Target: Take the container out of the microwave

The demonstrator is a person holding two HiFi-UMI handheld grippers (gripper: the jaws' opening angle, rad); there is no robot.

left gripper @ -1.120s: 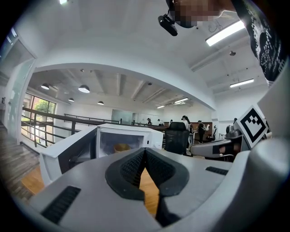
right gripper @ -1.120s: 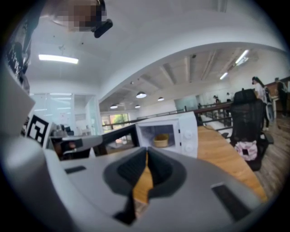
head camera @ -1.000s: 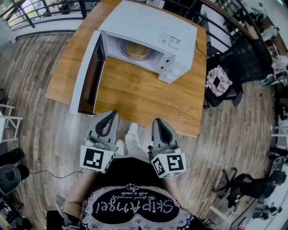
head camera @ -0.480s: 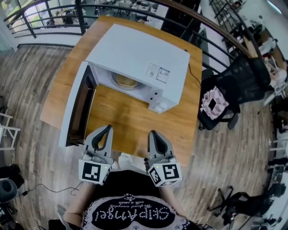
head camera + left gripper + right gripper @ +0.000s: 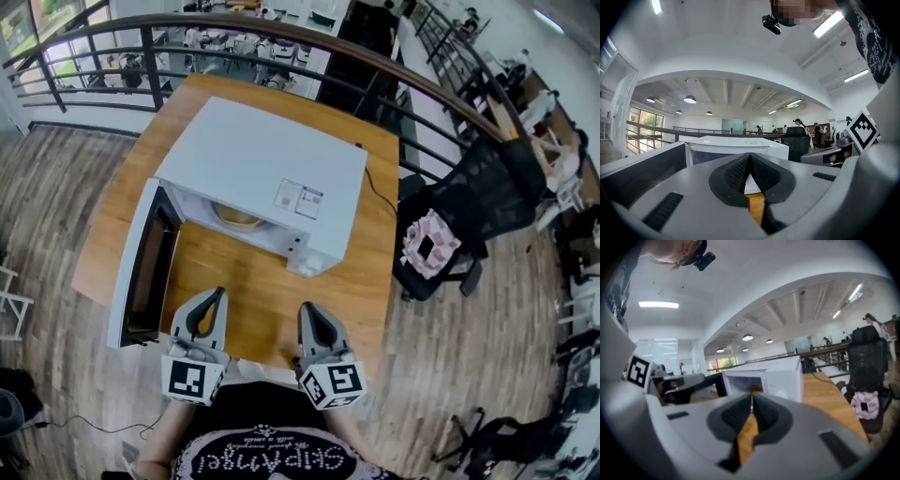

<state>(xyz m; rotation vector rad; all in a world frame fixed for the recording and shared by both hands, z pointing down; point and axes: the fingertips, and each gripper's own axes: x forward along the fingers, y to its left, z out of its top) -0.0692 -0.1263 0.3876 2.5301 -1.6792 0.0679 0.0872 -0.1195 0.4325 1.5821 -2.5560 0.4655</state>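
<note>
The white microwave point(image 5: 262, 159) stands on the wooden table point(image 5: 253, 291) with its door point(image 5: 141, 272) swung open to the left. Inside the cavity sits a tan container point(image 5: 239, 217), only partly visible; the right gripper view shows the container point(image 5: 754, 388) just past the jaw tips. My left gripper point(image 5: 214, 295) and right gripper point(image 5: 305, 307) are side by side over the table's near edge, well short of the microwave. Both are shut and hold nothing. The left gripper point(image 5: 750, 154) points level at the microwave point(image 5: 736, 145). The right gripper point(image 5: 751, 397) is aimed at the open cavity.
A black office chair point(image 5: 450, 234) with a pink checked cushion point(image 5: 427, 251) stands right of the table. A dark metal railing point(image 5: 187, 28) curves behind the table. The open door point(image 5: 642, 168) juts out toward my left gripper's left side. A black cable point(image 5: 380, 202) runs off the table's right edge.
Both grippers have moved forward from over the floor to over the table's near edge, closer to the microwave. Their jaws have stayed shut.
</note>
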